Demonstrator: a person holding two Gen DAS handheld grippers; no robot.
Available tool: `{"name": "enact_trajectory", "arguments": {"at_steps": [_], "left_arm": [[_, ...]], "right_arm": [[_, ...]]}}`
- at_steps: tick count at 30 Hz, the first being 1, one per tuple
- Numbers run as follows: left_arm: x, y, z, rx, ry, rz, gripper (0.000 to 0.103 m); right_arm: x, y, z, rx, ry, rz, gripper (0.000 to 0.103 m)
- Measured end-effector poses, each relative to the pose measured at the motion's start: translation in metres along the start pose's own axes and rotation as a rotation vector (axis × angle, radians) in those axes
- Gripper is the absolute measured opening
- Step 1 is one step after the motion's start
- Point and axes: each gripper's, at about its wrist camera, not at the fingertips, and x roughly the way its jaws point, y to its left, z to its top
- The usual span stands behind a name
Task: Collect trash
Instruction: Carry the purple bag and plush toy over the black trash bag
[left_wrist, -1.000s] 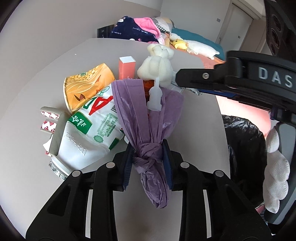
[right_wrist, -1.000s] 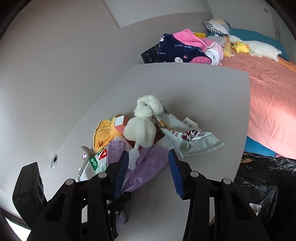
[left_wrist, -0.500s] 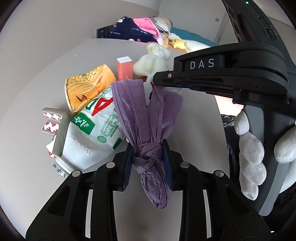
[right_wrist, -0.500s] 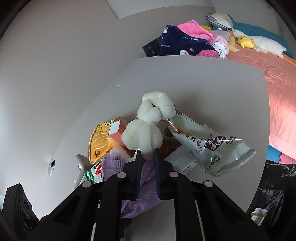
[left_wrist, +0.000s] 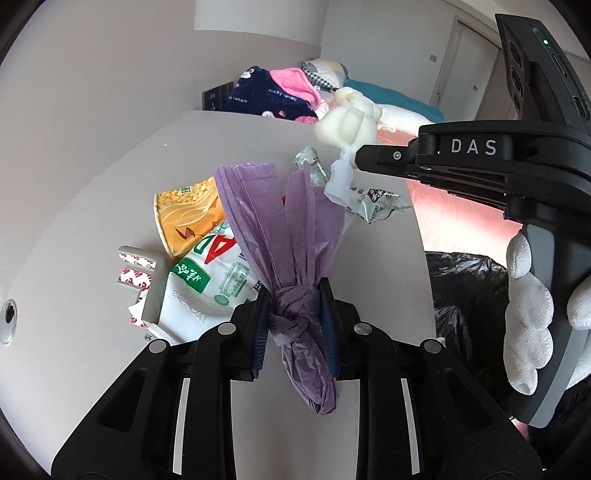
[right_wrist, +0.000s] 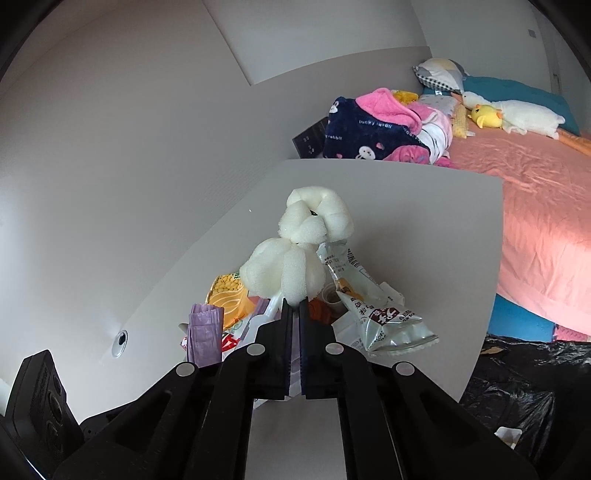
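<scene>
**Jaws closed on two pieces of trash, both now lifted off the desk**

Jaws of the right gripper (right_wrist: 294, 310) have just been closing and are now pressed together on the translucent plastic handle of a white foam sponge brush (right_wrist: 295, 254); a second ago they stood wide apart above the pile with nothing between them. The brush is now raised clear of the litter, its foam head seen in the left wrist view hanging in front of the bed. The left gripper (left_wrist: 295, 310) is clamped on the knot of a purple plastic bag (left_wrist: 284, 236), its jaws narrowly apart around the knot, having closed slightly further; the bag is held as it was a second ago, but higher above the desk (left_wrist: 110, 177).

Left on the desk are a yellow corn cup (left_wrist: 184, 214), a white and green snack packet (left_wrist: 207, 284), and a clear snack wrapper (right_wrist: 380, 314). A black trash bag (left_wrist: 465, 295) is open just beside the desk edge, below the gloved hand (left_wrist: 532, 325). Both grasps appear secured, so the carry to the trash bag is judged to be next; the remaining litter is not yet collected.
</scene>
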Motion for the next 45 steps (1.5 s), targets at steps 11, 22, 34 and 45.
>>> {"name": "enact_trajectory", "arguments": {"at_steps": [11,22,34,45], "left_arm": [[-0.023,-0.023,-0.002,0.012,-0.042,-0.022,0.024],[-0.033,-0.048,-0.006,0.019,-0.053,-0.047,0.025],[-0.039,-0.088,-0.01,0.068,-0.071,-0.078,0.025],[-0.037,-0.114,-0.013,0.1,-0.068,-0.106,0.025]], "right_arm": [[-0.045,-0.013,-0.008,0.012,-0.048,-0.017,0.004],[-0.088,-0.037,-0.026,0.034,-0.079,-0.046,0.004],[-0.128,-0.066,-0.046,0.068,-0.111,-0.081,0.004],[-0.152,-0.094,-0.061,0.111,-0.136,-0.112,0.004]]}}
